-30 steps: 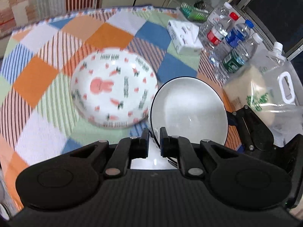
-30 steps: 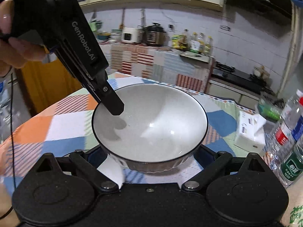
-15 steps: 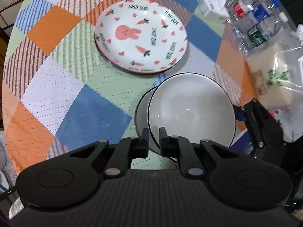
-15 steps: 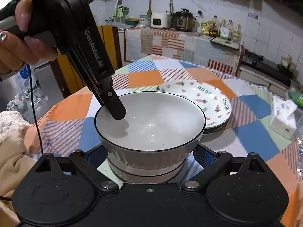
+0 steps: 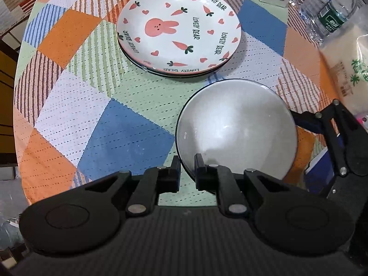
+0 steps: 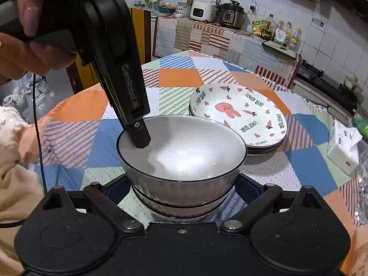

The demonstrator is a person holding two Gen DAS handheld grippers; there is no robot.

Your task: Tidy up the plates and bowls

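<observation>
A round table covered in a patchwork cloth of orange, blue, green and striped squares is filling both views. Toward its far side, a short stack of plates is sitting, the top one white with a pink rabbit, carrots, hearts and the words "LOVELY BEAR". Nearer the cameras, just beside the plates but apart from them, a grey bowl with a thin dark rim is sitting nested inside a second matching bowl, whose ribbed wall is showing below it in the right wrist view. The left tool is reaching in from above, its fingers nearly together and pinching the near rim of the top bowl, one finger inside and one outside. The right tool is sitting low behind the bowls with its fingers spread wide on either side of the stack; whether they are touching the bowls is hard to tell. A white tissue box and several water bottles are standing at the table's right edge. A kitchen counter with appliances and oil bottles is running along the back wall.
</observation>
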